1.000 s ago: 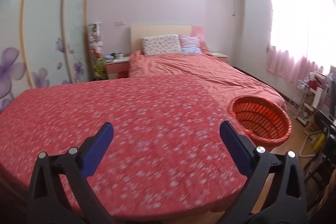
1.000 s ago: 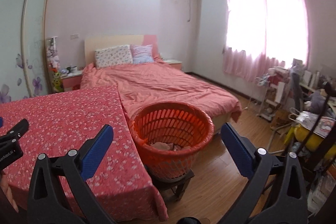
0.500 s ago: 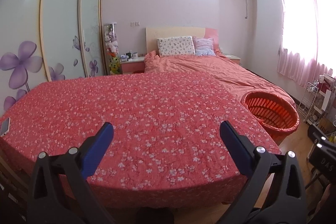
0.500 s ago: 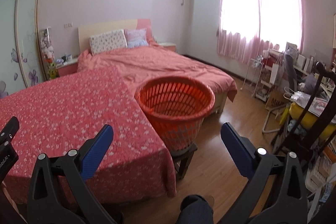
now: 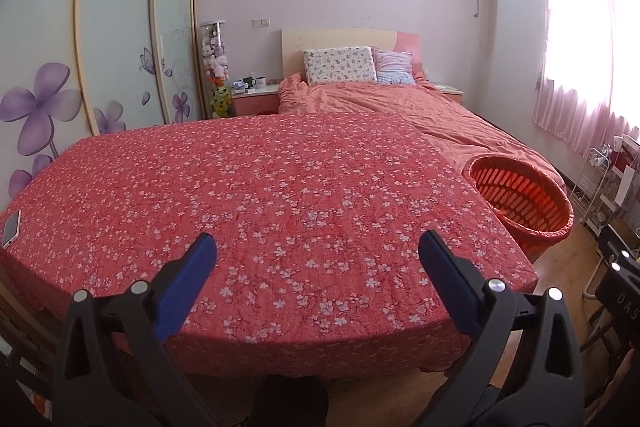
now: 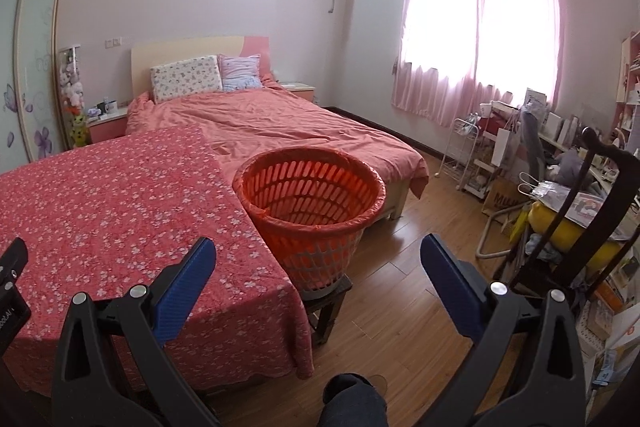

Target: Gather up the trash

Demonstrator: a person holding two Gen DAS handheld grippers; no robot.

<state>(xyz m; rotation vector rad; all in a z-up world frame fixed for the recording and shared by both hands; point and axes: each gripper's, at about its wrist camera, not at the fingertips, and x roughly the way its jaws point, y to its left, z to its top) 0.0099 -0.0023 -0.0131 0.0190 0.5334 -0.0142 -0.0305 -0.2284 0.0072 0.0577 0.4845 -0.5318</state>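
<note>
Red floral cloth covers the big table [image 5: 280, 195] under my left gripper [image 5: 316, 251], whose blue jaws stand wide apart, holding nothing. Behind it the bed [image 5: 400, 107] runs to the headboard. At the table's right edge sits the orange slatted basket [image 6: 310, 195], lined with an orange bag, raised on a small dark stool [image 6: 328, 301]; its inside is hidden from me. My right gripper [image 6: 316, 253] gapes equally wide and empty, short of the basket. Open wood floor [image 6: 420, 227] lies right of it, before cluttered shelves [image 6: 520, 147]. A phone [image 5: 11, 228] rests at the table's far left edge.
</note>
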